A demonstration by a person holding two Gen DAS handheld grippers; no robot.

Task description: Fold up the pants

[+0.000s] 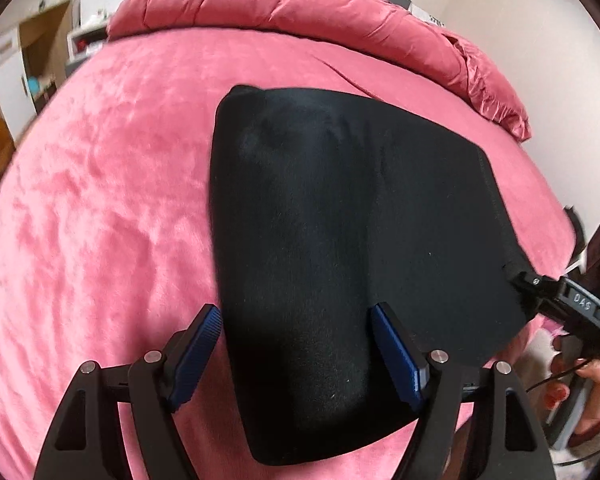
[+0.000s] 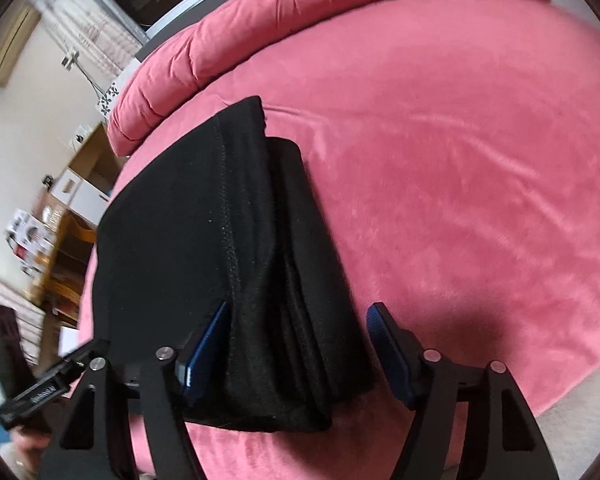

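Black pants lie folded into a compact stack on the pink bed, layered edges showing in the right wrist view. Left hand-held gripper: jaws wide, straddling the near end of the pants, pads not pressing. Right hand-held gripper: jaws apart over the stacked edge, nothing gripped.

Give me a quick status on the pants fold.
Left gripper open, right gripper open, nothing held. Black pants folded flat on pink bed. Nothing in the way.
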